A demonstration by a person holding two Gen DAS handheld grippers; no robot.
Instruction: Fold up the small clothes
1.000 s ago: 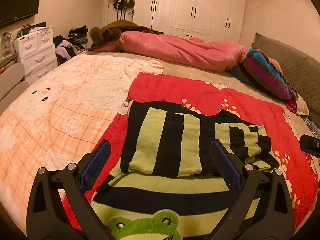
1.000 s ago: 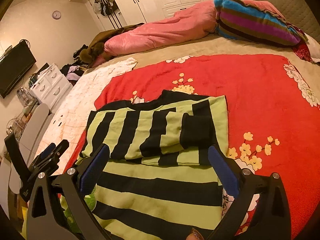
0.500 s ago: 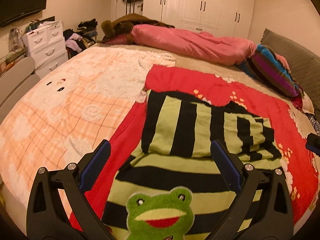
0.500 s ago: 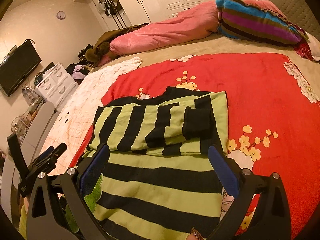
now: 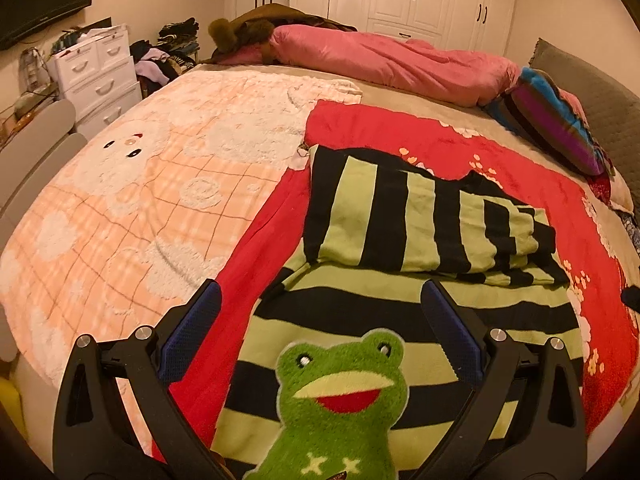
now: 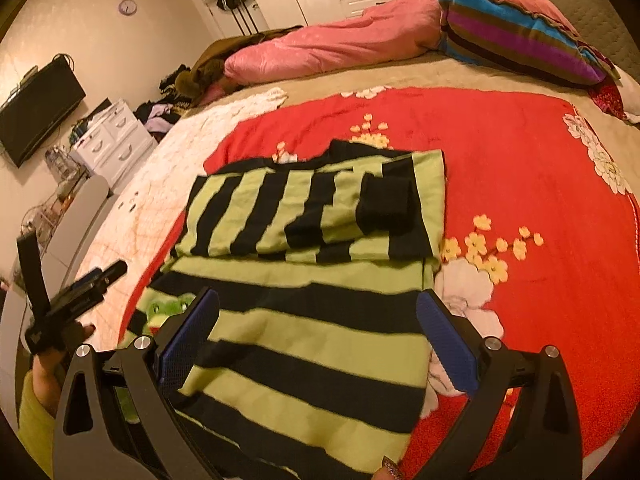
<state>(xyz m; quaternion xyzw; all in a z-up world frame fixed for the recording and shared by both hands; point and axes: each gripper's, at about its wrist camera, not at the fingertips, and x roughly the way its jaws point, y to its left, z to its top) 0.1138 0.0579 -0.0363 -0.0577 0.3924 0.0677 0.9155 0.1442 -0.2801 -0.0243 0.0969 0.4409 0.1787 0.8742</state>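
Note:
A small green-and-black striped sweater (image 5: pixel 400 308) lies flat on a red flowered blanket (image 5: pixel 500 152); it also shows in the right wrist view (image 6: pixel 304 320). Its top part is folded down over the body, sleeves tucked across (image 6: pixel 320 208). A plush green frog patch (image 5: pixel 340 392) sits on its near left end. My left gripper (image 5: pixel 320 332) is open and empty above the frog end. My right gripper (image 6: pixel 316 336) is open and empty above the sweater's near right part. The left gripper also shows in the right wrist view (image 6: pixel 80 292) at far left.
A peach patterned blanket (image 5: pixel 140 200) covers the bed's left half. A pink quilt (image 5: pixel 380 60) and a striped pillow (image 5: pixel 556 120) lie at the far side. White drawers (image 5: pixel 96 76) stand left of the bed.
Both grippers have drawn back toward the near edge of the bed, staying open. More of the frog patch and the sweater's near part has come into view.

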